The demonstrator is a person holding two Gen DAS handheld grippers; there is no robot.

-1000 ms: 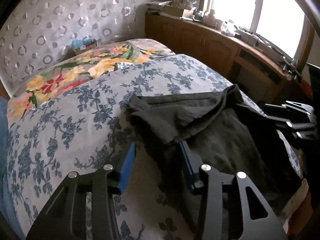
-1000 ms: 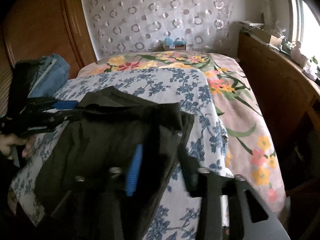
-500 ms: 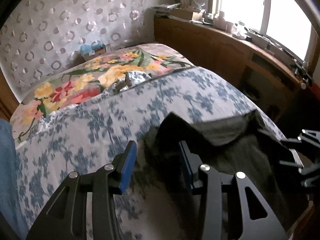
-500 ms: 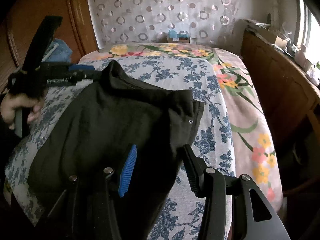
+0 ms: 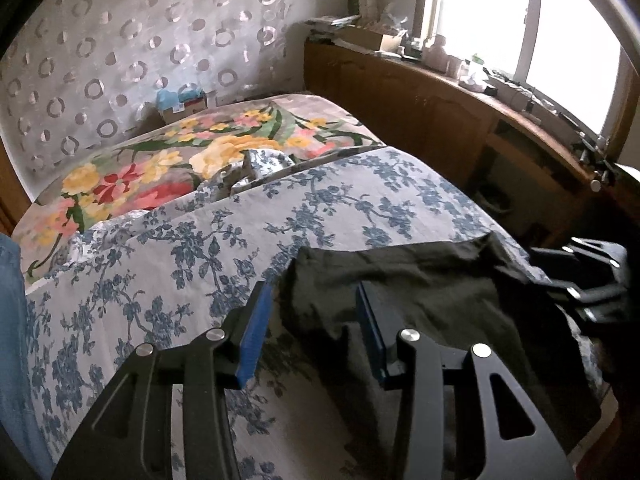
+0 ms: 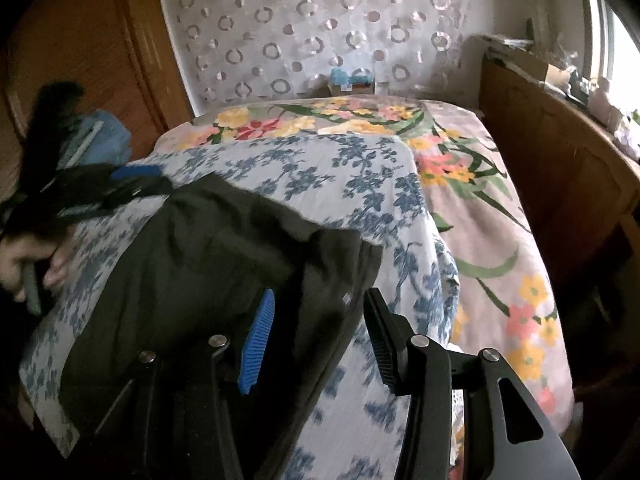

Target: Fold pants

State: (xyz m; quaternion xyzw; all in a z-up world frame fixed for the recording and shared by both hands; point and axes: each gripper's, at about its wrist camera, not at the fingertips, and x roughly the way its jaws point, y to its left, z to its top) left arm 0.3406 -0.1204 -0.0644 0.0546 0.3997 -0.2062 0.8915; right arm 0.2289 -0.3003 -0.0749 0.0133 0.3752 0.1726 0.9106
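Note:
Dark pants (image 5: 420,280) lie spread on the blue-flowered sheet (image 5: 180,260). My left gripper (image 5: 314,332) is open just above their near left corner, its blue pads apart and pinching no cloth. In the right wrist view the pants (image 6: 224,264) fill the lower left. My right gripper (image 6: 320,336) hangs over their right corner; its jaws are closing, the cloth edge lies between them, and the pads do not press on it. The right gripper (image 5: 592,276) shows at the right edge of the left view. The left gripper (image 6: 120,184) and a hand (image 6: 24,264) are at the left.
A bright flowered blanket (image 5: 160,168) covers the far half of the bed. A wooden cabinet (image 5: 440,112) with clutter runs under the window on the right. A small box (image 5: 184,102) sits by the patterned wall. Blue denim (image 6: 100,140) lies at the bed's left side.
The pants' left corner stood up in a peak at the left gripper half a second ago and now lies lower and flatter. The right gripper has shifted over the right corner, its jaws slightly narrower.

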